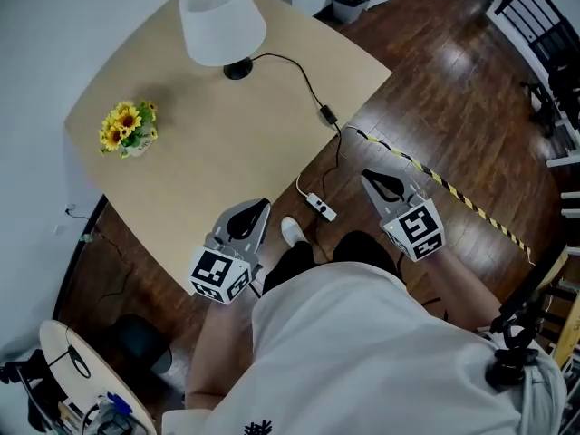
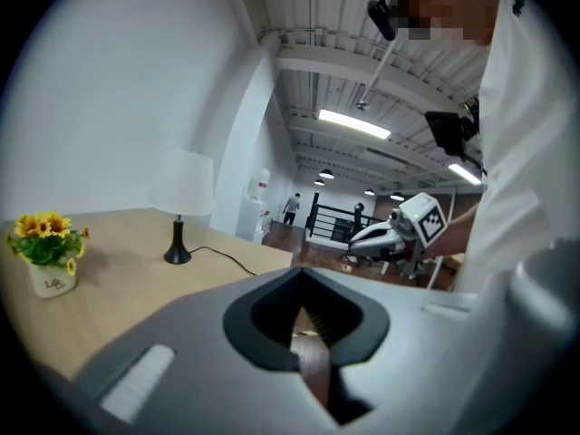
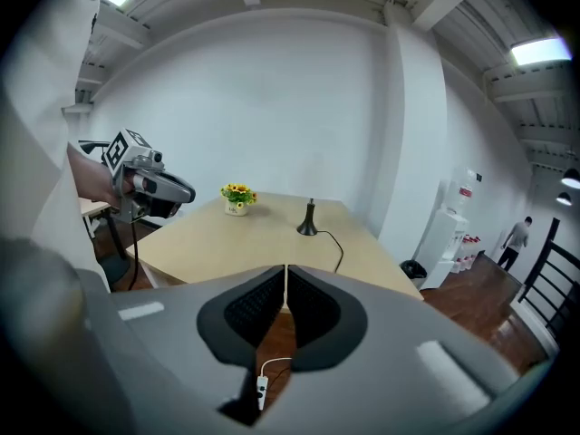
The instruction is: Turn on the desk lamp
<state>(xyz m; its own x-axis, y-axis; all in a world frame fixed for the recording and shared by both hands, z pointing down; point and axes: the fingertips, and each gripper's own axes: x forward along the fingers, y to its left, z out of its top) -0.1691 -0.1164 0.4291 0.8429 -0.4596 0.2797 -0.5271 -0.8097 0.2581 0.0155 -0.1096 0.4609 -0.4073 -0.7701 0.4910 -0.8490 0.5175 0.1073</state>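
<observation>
The desk lamp (image 1: 222, 16) has a white shade and a black base (image 1: 237, 69), and stands at the far side of the beige table (image 1: 227, 161). Its black cord carries an inline switch (image 1: 327, 113) near the table's right edge, then drops to a white plug block (image 1: 319, 207) on the floor. My left gripper (image 1: 256, 208) hovers shut and empty over the table's near corner. To its right, my right gripper (image 1: 374, 181) is also shut and empty, above the floor. Each is well short of the lamp (image 2: 181, 184), whose base (image 3: 308, 229) shows in the right gripper view.
A small pot of yellow flowers (image 1: 130, 130) sits at the table's left side. Yellow-black tape (image 1: 471, 208) crosses the wooden floor on the right. A black chair (image 1: 535, 12) is at the far right, a bin (image 1: 349, 0) beyond the table, and a white shoe (image 1: 292, 231) by the table edge.
</observation>
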